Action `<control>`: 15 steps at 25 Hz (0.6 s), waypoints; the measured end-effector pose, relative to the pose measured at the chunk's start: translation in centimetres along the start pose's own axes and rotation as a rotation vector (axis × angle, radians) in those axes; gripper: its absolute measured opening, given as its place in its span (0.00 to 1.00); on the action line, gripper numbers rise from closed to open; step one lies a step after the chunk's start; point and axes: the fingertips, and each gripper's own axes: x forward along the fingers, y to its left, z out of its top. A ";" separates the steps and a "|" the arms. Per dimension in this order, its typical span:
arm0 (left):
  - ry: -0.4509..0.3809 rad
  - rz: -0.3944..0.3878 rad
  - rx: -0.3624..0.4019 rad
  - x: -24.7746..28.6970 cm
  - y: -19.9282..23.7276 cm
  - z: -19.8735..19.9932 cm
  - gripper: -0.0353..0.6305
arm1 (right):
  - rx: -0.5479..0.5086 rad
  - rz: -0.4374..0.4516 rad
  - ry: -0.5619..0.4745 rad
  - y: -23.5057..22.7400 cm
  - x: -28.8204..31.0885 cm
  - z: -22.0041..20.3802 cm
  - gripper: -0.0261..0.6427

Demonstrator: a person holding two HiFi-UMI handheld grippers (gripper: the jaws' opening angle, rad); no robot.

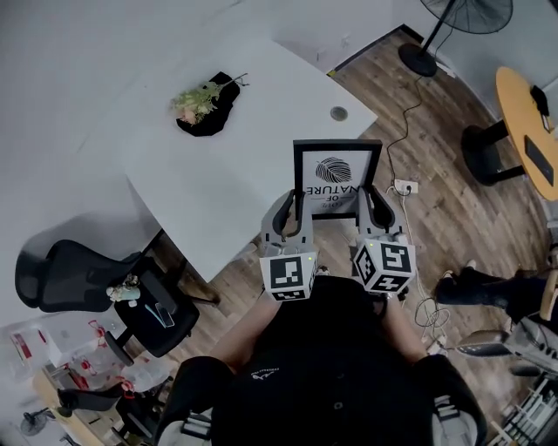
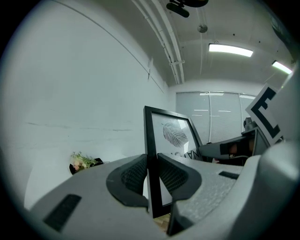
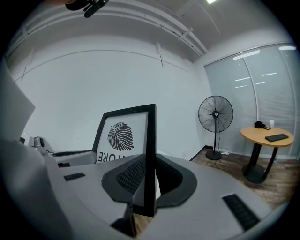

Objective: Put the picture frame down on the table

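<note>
Subject: black rectangular picture frame (image 1: 336, 177) holding a white print with a dark leaf and lettering. It stands upright in the air between the two grippers, at the near edge of the white table (image 1: 218, 187), by that table's right-hand corner. Whether its far side touches the tabletop cannot be told. In the left gripper view, brown wood floor (image 2: 161, 224) shows directly beneath its lower end.

Left gripper (image 1: 292, 213): jaws are clamped on the frame's left side bar. In its own view, the left gripper (image 2: 151, 176) has both dark ribbed pads (image 2: 133, 176) pressed against the bar.

Right gripper (image 1: 373, 209): jaws are clamped on the frame's right side bar. In its own view, the right gripper (image 3: 149, 176) has the bar held edge-on between the pads (image 3: 129, 176).

Surroundings, taken from the frame in the head view:
- At 10 o'clock, well apart: a bunch of pale dried flowers on a black base (image 1: 206, 103), resting on the table.
- At 12 o'clock: a small round cable port (image 1: 339, 113) in the tabletop.
- At 1 o'clock, on the floor: a black pedestal fan (image 1: 453, 22).
- At 3 o'clock: a round tan wooden side table (image 1: 523, 122).
- At 8 o'clock: a black office chair (image 1: 74, 274).
- Just beside the frame, at 3 o'clock: a white power strip (image 1: 404, 185) lying on the floor.
</note>
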 end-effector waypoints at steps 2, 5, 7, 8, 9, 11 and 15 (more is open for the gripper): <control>0.000 -0.003 -0.003 1.0 1.7 0.3 0.17 | -0.001 -0.003 0.001 0.9 1.6 0.4 0.14; 0.001 -0.004 -0.006 2.2 4.6 0.5 0.17 | -0.001 -0.003 0.004 2.8 4.1 0.6 0.14; -0.002 -0.001 -0.008 2.6 6.4 0.6 0.17 | -0.005 0.000 0.002 4.1 5.5 0.8 0.14; -0.005 0.000 -0.009 2.7 7.3 0.7 0.17 | -0.007 0.003 0.000 4.8 6.1 0.9 0.14; -0.009 0.002 -0.008 2.7 8.2 0.8 0.17 | -0.009 0.007 -0.004 5.5 6.7 1.0 0.14; -0.019 0.009 -0.002 2.9 10.0 1.2 0.17 | -0.013 0.019 -0.010 7.0 7.8 1.3 0.14; -0.022 0.050 -0.005 2.4 13.3 1.3 0.17 | -0.021 0.063 0.003 10.0 9.7 1.3 0.14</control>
